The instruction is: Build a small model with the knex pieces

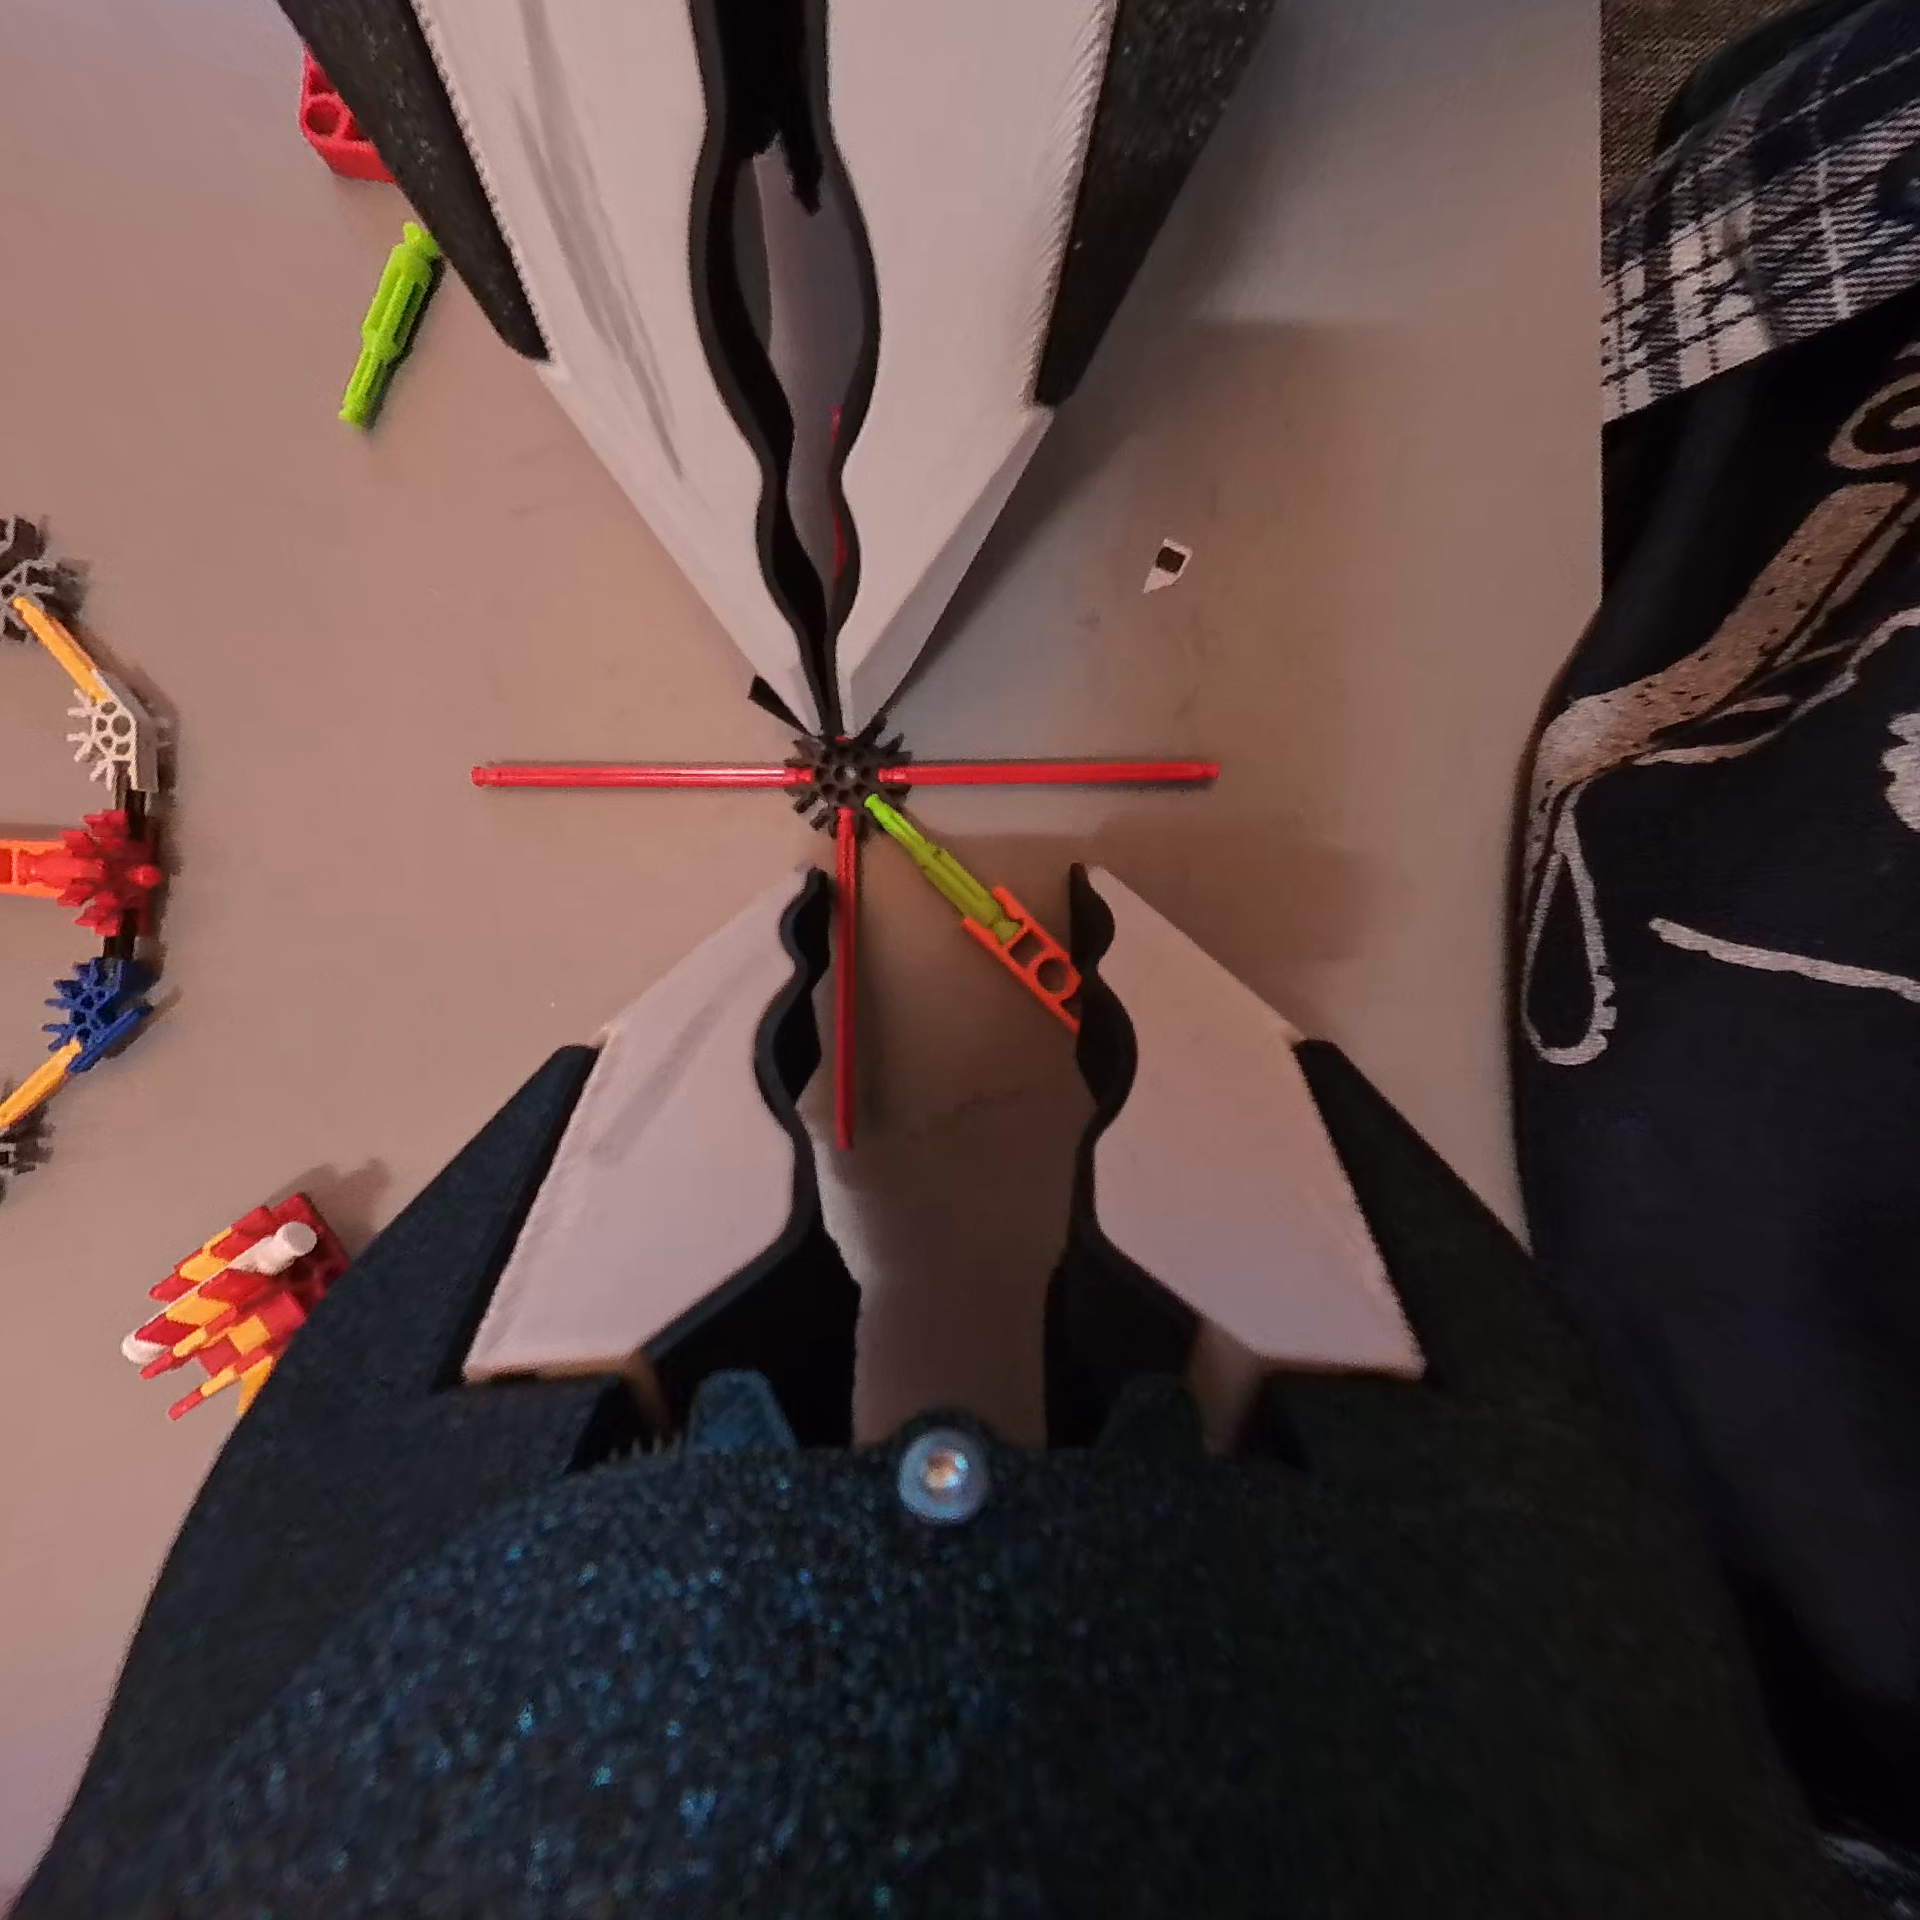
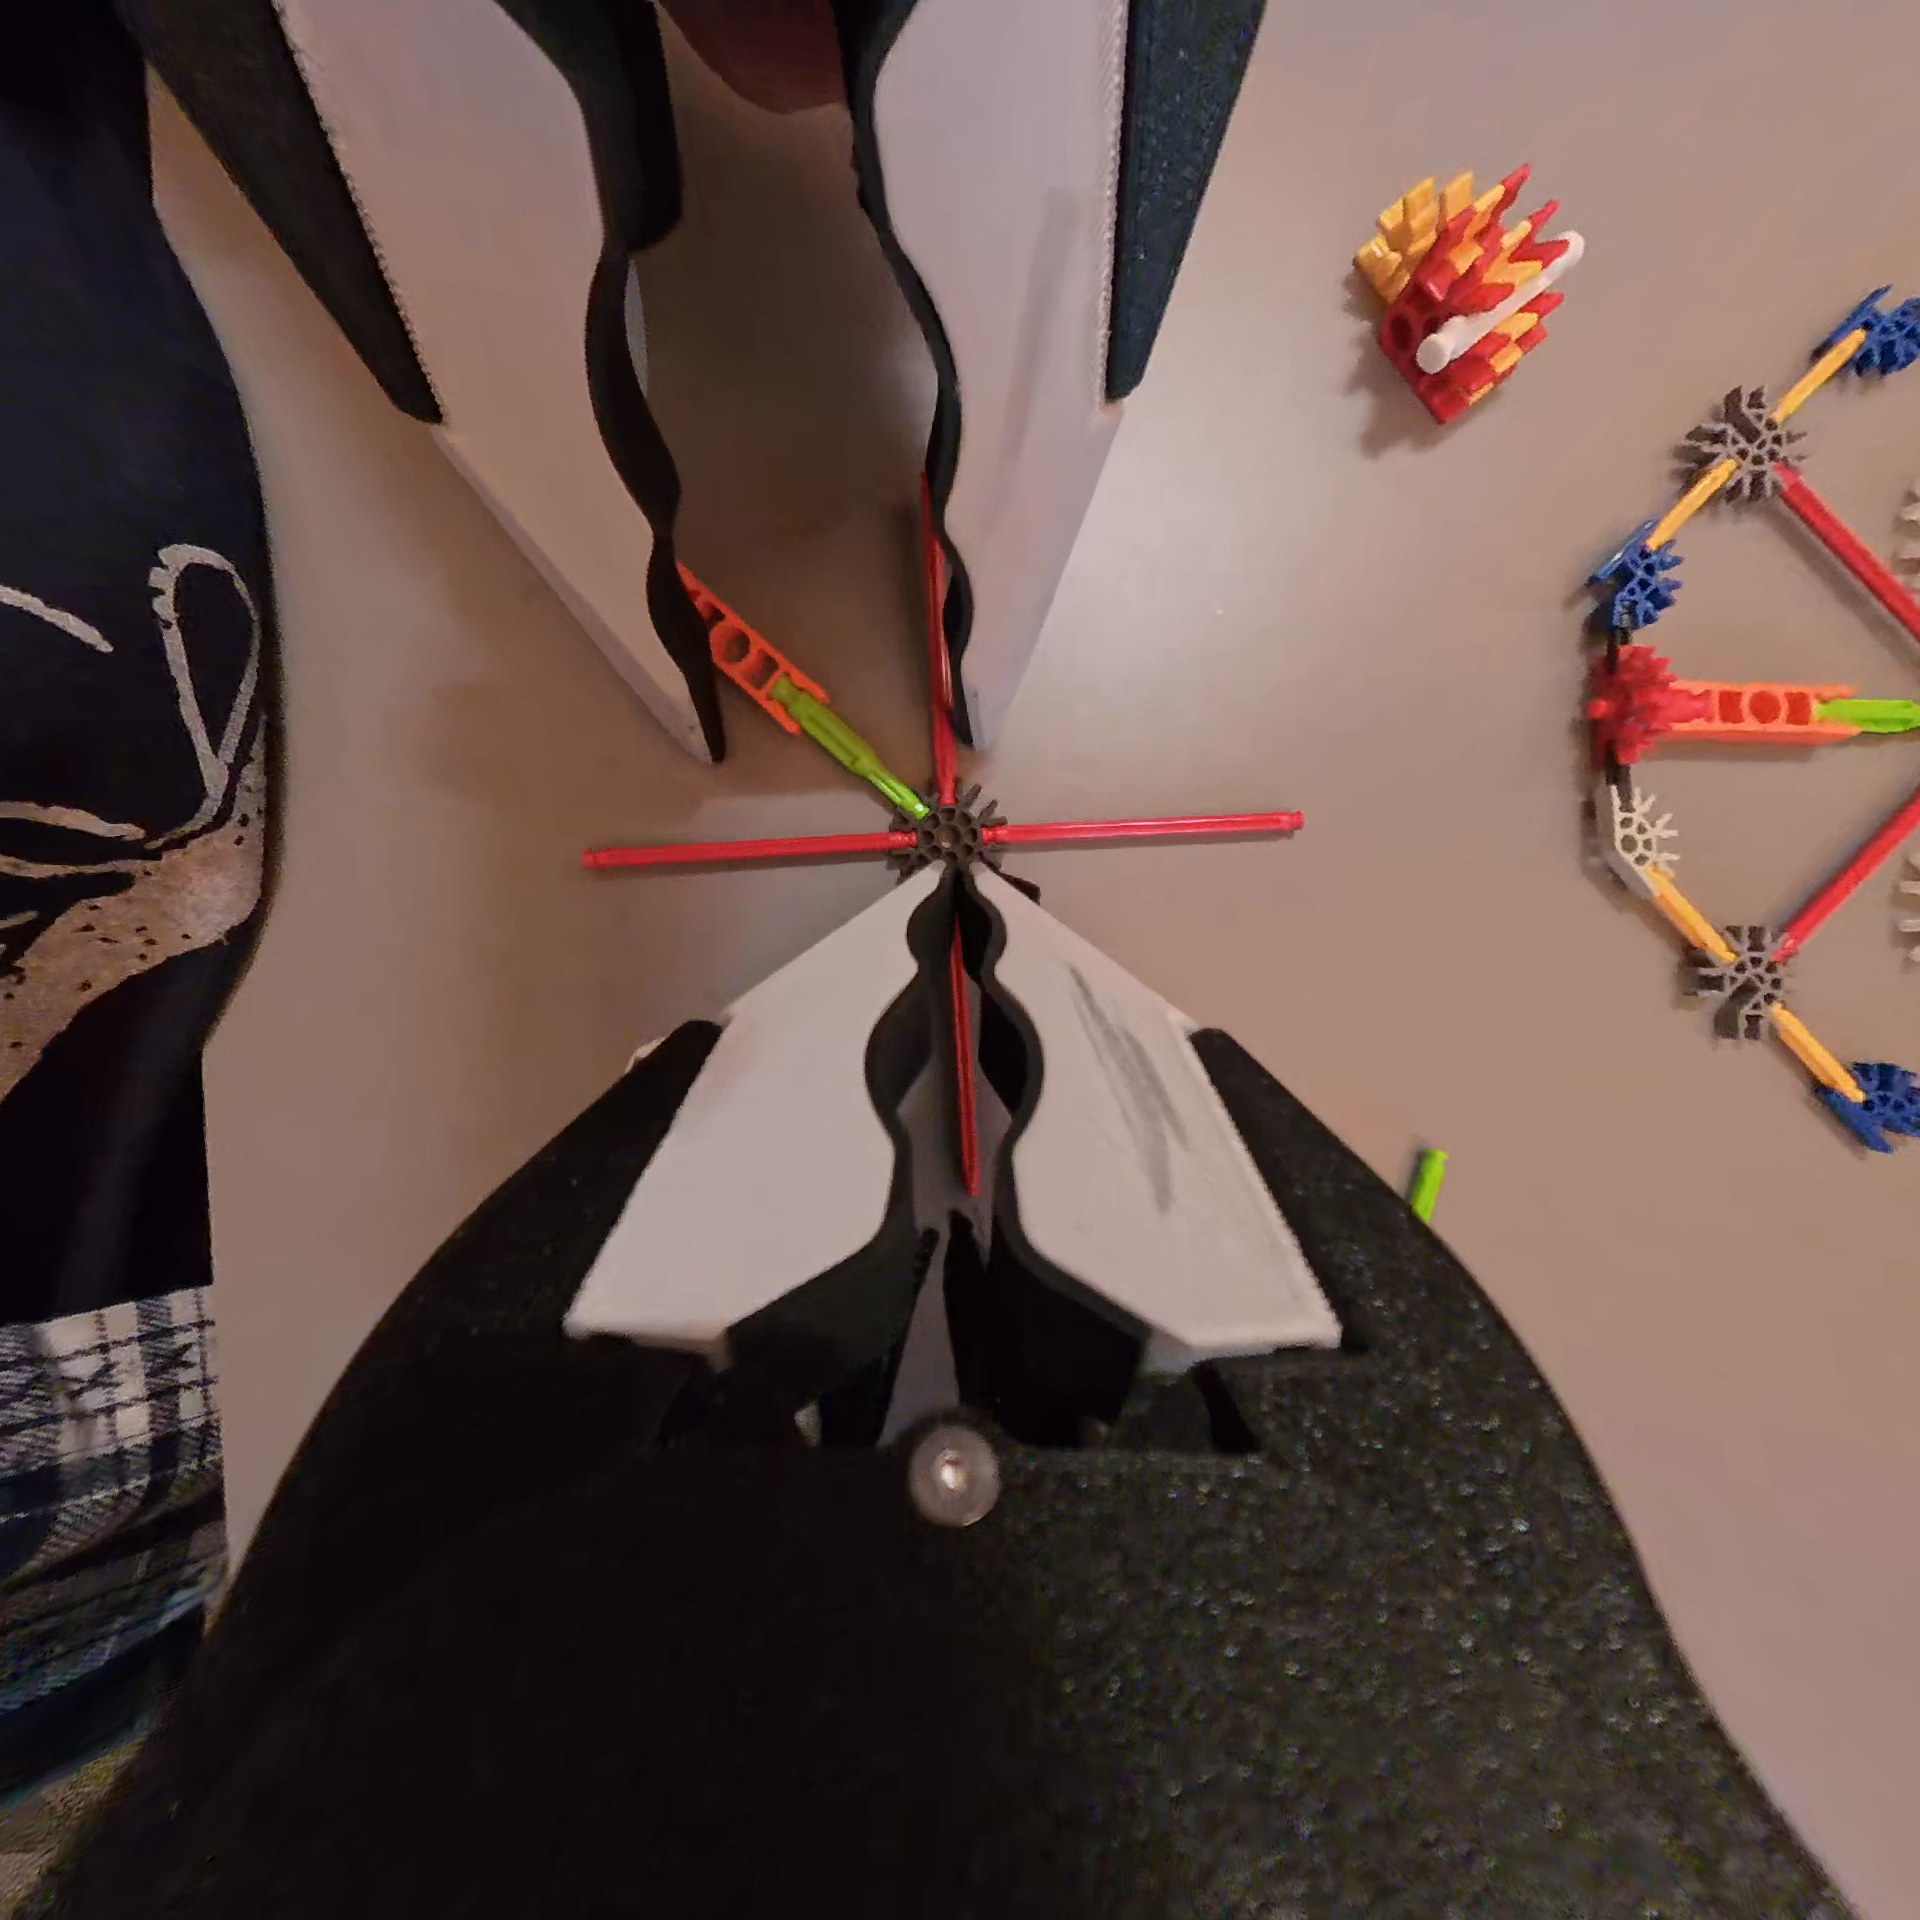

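A dark spoked hub [image 1: 847,774] [image 2: 940,831] lies on the tan table [image 1: 1299,727] with thin red rods sticking out of it in four directions. A lime rod [image 1: 930,857] [image 2: 842,743] carrying an orange connector [image 1: 1029,961] [image 2: 743,649] also plugs into it at a slant. My right gripper [image 2: 954,878] [image 1: 831,717] is shut on one red rod [image 2: 961,1039], its tips right at the hub. My left gripper [image 1: 948,878] [image 2: 836,738] is open around the opposite red rod [image 1: 847,977], which lies close to one finger; the orange connector is by the other finger.
A wheel-like build of coloured rods and connectors [image 1: 94,852] [image 2: 1766,727] lies to one side. Near it are a red-and-yellow cluster with a white rod [image 1: 234,1299] [image 2: 1465,301], a loose lime rod [image 1: 390,327] [image 2: 1429,1184] and a red connector [image 1: 332,114]. A person's dark shirt [image 1: 1714,935] [image 2: 104,727] borders the table. Left and right tips are no more than a few centimetres apart.
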The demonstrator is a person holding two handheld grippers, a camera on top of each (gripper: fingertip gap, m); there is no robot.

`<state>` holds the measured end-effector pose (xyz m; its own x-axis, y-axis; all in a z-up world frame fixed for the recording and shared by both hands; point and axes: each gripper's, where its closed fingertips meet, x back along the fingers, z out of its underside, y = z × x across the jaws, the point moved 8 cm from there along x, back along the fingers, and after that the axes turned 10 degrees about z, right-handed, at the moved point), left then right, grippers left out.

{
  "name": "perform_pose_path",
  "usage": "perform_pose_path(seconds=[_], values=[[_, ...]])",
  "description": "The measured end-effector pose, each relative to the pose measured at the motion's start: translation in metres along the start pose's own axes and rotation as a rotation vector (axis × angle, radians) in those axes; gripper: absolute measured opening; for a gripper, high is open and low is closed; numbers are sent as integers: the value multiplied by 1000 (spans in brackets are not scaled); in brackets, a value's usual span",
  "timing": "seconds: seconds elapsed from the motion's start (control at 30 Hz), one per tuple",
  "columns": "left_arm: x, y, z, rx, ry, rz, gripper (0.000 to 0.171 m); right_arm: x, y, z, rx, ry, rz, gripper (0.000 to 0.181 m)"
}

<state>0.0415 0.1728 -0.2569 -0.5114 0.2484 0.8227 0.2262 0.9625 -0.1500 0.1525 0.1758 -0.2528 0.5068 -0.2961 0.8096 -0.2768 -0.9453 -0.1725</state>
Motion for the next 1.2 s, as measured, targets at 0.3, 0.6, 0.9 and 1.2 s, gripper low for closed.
perform_pose_path(seconds=[0.3,0.6,0.9,1.2], values=[[-1,0,1,0,-19,-2,46,-4,-10,-4,-131,84,-135,0],[-3,-2,3,-18,-48,-12,49,-10,-10,-22,1,294,-125,0],[-3,-10,4,-51,-87,-54,54,-7,-5,-17,-50,190,20,0],[28,-4,0,-18,-315,-151,43,42,-21,-8,-305,-295,-5,3]])
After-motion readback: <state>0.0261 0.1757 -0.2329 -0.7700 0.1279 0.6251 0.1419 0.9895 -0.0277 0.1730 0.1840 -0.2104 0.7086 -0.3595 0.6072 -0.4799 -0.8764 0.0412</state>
